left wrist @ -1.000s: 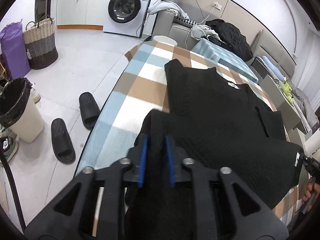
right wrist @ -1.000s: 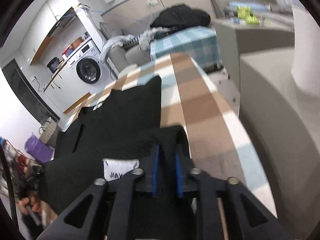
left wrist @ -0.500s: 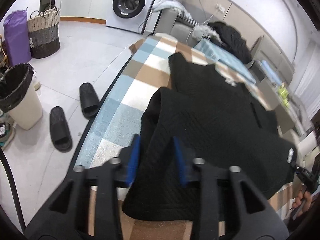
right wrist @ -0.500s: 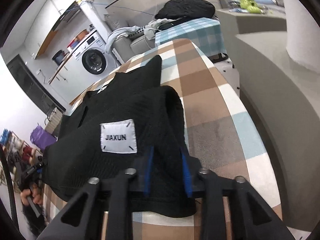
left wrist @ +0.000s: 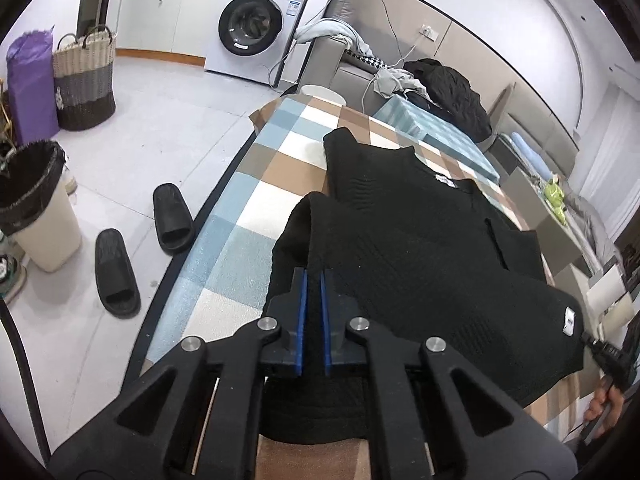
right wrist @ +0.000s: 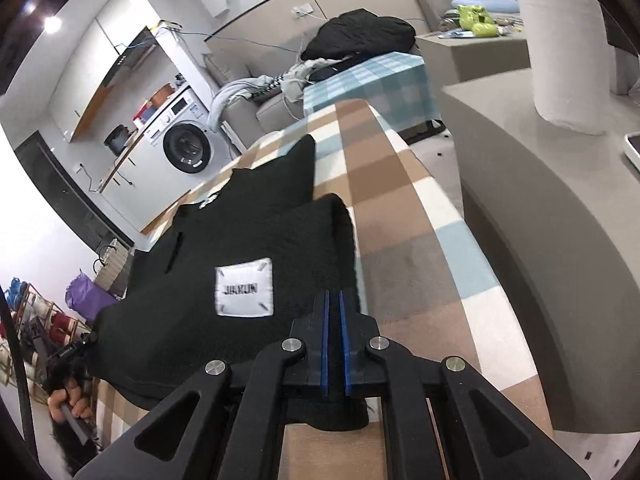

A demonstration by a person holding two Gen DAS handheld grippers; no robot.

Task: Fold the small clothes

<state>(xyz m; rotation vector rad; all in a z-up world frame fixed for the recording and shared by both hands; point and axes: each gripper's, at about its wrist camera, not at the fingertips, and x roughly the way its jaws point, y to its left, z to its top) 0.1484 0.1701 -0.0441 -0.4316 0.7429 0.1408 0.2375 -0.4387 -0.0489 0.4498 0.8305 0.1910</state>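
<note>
A black knitted garment [left wrist: 420,240] lies on the checked table cover [left wrist: 248,216], its near part folded up over the rest. A white label [right wrist: 245,287] faces up on the folded layer [right wrist: 260,232]. My left gripper [left wrist: 313,274] hovers over the fold's near left corner. Its jaws are closing to a thin slit and its blue pads pinch no cloth. My right gripper [right wrist: 334,294] stands the same way over the near right corner, beside the checked cover [right wrist: 400,208]. A hand [right wrist: 68,396] grips the left gripper's handle.
Left of the table, two black slippers [left wrist: 140,240], a lined bin [left wrist: 36,208] and a woven basket [left wrist: 84,80] stand on the floor. A washing machine [left wrist: 256,28] and a clothes-strewn sofa [left wrist: 360,76] lie beyond. A grey counter [right wrist: 540,184] flanks the right.
Both grippers held the garment's hem raised, carried it forward, opened and let it drop as a fold, then drew back a little and closed.
</note>
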